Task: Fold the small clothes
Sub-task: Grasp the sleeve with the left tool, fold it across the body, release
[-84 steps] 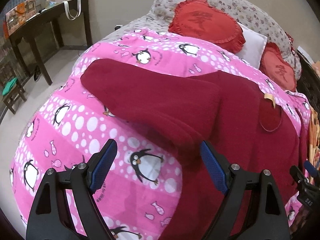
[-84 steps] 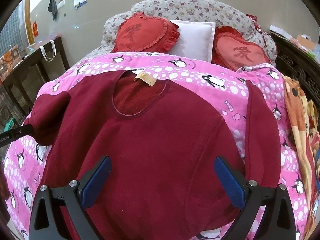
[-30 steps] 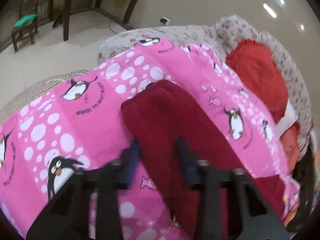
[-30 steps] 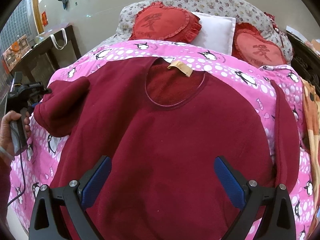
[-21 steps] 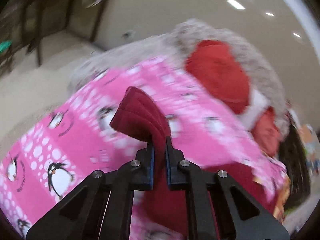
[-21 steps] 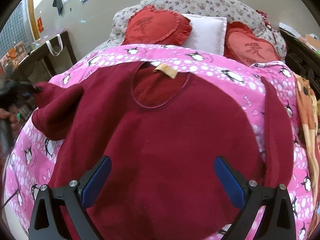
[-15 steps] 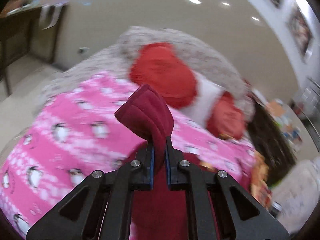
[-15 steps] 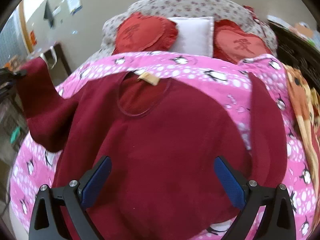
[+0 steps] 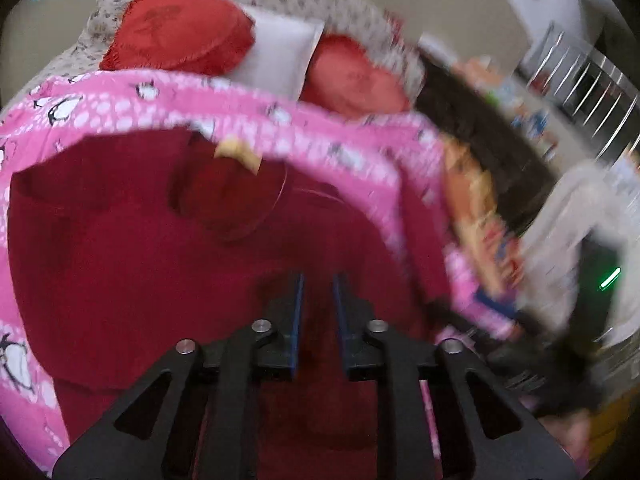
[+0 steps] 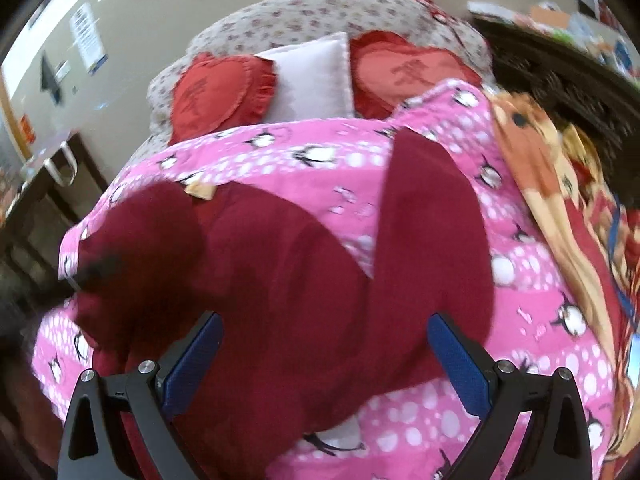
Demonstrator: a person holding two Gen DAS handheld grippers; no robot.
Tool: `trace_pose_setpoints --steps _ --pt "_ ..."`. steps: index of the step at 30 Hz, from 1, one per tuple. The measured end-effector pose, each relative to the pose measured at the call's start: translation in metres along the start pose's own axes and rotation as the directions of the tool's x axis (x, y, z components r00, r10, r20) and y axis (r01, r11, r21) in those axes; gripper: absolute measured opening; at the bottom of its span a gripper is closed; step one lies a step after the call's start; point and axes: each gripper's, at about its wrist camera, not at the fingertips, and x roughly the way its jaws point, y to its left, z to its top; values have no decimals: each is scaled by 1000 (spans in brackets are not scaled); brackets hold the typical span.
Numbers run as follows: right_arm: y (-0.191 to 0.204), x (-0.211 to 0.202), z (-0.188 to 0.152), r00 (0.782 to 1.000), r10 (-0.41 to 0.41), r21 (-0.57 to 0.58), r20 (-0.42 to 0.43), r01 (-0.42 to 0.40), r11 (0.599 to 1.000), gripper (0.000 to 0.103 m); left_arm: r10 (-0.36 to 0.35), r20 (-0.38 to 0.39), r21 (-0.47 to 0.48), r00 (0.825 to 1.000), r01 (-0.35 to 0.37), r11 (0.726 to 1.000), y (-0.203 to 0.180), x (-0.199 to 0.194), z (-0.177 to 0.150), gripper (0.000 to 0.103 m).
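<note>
A dark red sweater [image 9: 140, 260] lies front-up on the pink penguin quilt [image 9: 120, 100], its tan neck label [image 9: 238, 154] toward the pillows. My left gripper [image 9: 318, 284] hovers over the sweater's chest. Its jaws are opening, a narrow gap shows between the blue pads, and no cloth stands up between them. In the right wrist view the left sleeve [image 10: 152, 248] lies folded over the sweater's body [image 10: 288, 272], and the right sleeve [image 10: 432, 220] stretches out straight. My right gripper [image 10: 324, 332] is open above the sweater's lower part, holding nothing.
Two red heart cushions [image 10: 220, 92] and a white pillow [image 10: 312, 76] rest at the head of the bed. An orange patterned blanket [image 10: 536, 152] lies along the right side. A dark table [image 10: 40, 200] stands left of the bed, and dark carved furniture [image 10: 560, 76] stands to the right.
My left gripper shut on the left sleeve's cuff, lifted it and swung it right across the sweater's body. Its pads now stand apart and the cuff is gone from between them. The right gripper shifted right.
</note>
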Motion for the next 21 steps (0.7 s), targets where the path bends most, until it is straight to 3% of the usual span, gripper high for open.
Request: trace_pose_setpoints --steps 3,5,8,11,14,15,17,20,21 --pt "-10 -1 2 1000 21 40 0 -21 999 102 -15 -63 35 998 17 999 -3 -1 -8 21" --pt "-8 -2 4 999 46 49 14 -46 998 102 -13 -34 51 999 14 999 7 -22 -14 39" --pt "1 0 8 996 92 38 18 -93 995 102 46 82 42 996 -50 998 33 -60 -20 68" --pt "18 11 6 990 142 1 3 -142 990 102 146 137 -13 980 -146 989 67 -78 -23 69" --pt "30 24 5 990 141 -56 -16 -142 988 95 266 109 -85 958 -258 962 105 -80 -27 69" --pt "35 30 4 991 132 -88 -35 -134 987 87 290 104 -106 951 -279 954 116 -81 -30 69" --pt "38 39 3 992 111 -111 -60 -117 987 81 327 82 -140 941 -314 939 135 -74 -36 69" --pt "34 50 -1 995 62 -115 -83 -72 991 79 365 40 -146 930 -356 923 147 -58 -43 69" --pt "31 54 -3 994 61 -108 -88 -70 992 71 375 24 -143 927 -368 919 151 -54 -46 69"
